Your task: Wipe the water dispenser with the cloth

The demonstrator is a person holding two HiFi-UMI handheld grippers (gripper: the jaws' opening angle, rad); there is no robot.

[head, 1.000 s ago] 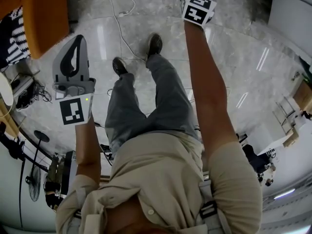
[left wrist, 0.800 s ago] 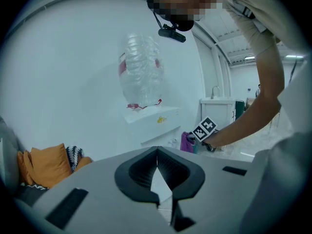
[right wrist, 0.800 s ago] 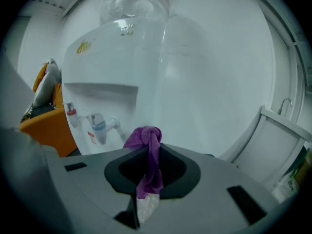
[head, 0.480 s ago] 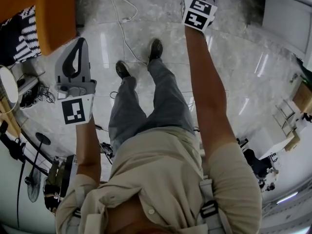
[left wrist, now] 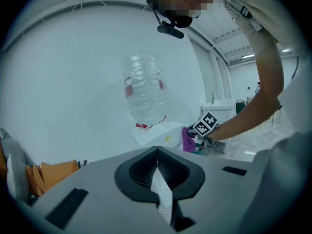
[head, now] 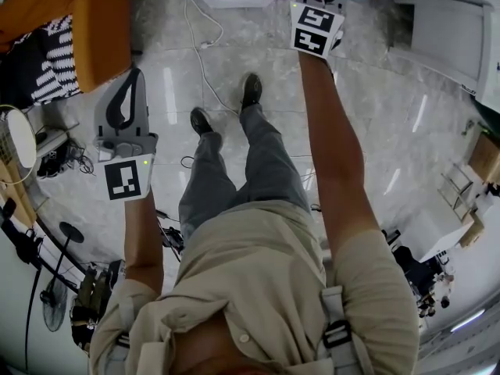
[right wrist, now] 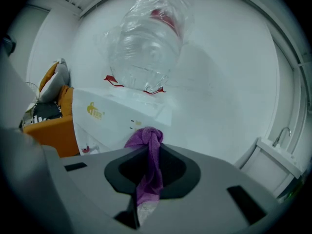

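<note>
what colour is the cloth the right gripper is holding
Purple. The cloth shows best in the right gripper view, clamped in the right gripper.

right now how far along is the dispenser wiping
Done: the cloth is clamped in the right gripper. In hand: it is held up close to the dispenser front, contact unclear. To do: the wiping itself; no wiped patch shows. The left gripper hangs shut and empty.

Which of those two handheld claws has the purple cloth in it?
The right gripper: its jaws pinch the purple cloth, facing the water dispenser. The left gripper is shut on nothing.
</note>
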